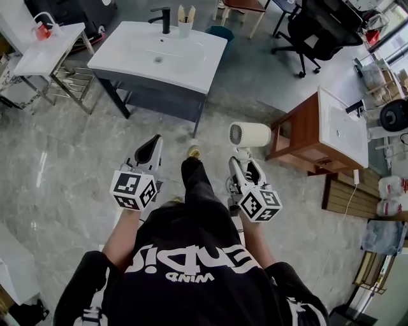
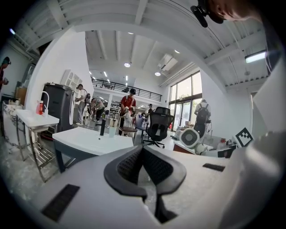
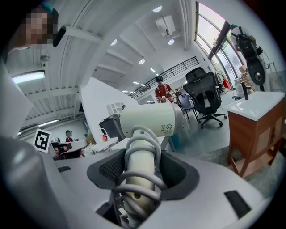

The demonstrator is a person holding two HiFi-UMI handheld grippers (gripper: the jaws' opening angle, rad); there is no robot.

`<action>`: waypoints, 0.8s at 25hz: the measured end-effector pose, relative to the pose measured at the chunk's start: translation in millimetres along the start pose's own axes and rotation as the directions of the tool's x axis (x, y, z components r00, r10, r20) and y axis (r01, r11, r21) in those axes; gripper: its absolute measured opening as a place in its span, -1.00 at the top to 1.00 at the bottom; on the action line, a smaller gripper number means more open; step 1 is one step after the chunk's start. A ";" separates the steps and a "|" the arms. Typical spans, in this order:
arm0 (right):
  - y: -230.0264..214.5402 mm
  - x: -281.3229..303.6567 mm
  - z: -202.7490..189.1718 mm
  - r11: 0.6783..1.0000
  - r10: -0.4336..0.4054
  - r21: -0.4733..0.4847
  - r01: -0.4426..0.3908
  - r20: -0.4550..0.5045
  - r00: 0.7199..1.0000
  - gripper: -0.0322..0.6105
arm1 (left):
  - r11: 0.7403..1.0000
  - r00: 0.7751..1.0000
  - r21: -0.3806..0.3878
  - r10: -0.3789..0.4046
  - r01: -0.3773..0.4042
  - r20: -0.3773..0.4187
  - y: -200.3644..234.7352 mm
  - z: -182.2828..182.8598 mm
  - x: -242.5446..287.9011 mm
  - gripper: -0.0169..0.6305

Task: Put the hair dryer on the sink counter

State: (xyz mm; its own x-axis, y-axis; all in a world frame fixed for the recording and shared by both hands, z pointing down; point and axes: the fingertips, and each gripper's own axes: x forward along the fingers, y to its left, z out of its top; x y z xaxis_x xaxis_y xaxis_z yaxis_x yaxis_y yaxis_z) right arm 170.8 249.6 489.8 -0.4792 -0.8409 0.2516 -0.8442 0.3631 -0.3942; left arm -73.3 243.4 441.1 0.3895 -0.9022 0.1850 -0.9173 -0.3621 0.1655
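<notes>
A cream hair dryer (image 1: pixel 250 135) stands upright in my right gripper (image 1: pixel 244 167), which is shut on its handle. In the right gripper view the handle, with the cord coiled round it, sits between the black pads (image 3: pixel 109 170), and the hair dryer's barrel (image 3: pixel 149 120) lies crosswise above my right gripper (image 3: pixel 143 166). My left gripper (image 1: pixel 152 153) is held level beside it, shut and with nothing in it; its tips meet in the left gripper view (image 2: pixel 143 152). The white sink counter (image 1: pixel 127 48) stands on dark legs a few steps ahead, and shows at the left in the left gripper view (image 2: pixel 85 136).
A black faucet (image 1: pixel 163 19) and a cup of toothbrushes (image 1: pixel 185 25) stand at the sink's back edge. A wooden vanity with a white top (image 1: pixel 331 130) is at the right, a black office chair (image 1: pixel 319 32) behind it, a white side table (image 1: pixel 48 54) at the left. People stand far off.
</notes>
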 end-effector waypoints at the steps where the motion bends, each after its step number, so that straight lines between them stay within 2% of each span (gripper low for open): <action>1: -1.2 6.0 2.0 1.000 0.001 -0.001 -0.001 0.003 1.000 0.11 | 1.000 1.000 0.002 -0.001 0.001 0.001 3.1 1.5 3.8 0.92; 8: -6.7 56.9 12.7 1.000 0.003 0.008 -0.003 0.007 1.000 0.10 | 1.000 1.000 0.006 0.004 -0.004 0.004 34.4 14.4 39.6 0.92; 20: -33.0 163.9 44.1 1.000 0.014 0.005 -0.014 -0.025 1.000 0.10 | 1.000 1.000 -0.007 -0.004 0.003 -0.014 82.9 34.3 136.3 0.92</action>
State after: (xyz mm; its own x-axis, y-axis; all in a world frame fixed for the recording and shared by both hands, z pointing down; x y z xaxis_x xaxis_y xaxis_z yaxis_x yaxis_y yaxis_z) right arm 130.7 82.1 505.0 -0.4968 -0.8253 0.2684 -0.8363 0.3725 -0.4023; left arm -99.0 82.4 446.8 0.3940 -0.8975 0.1983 -0.9154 -0.3636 0.1730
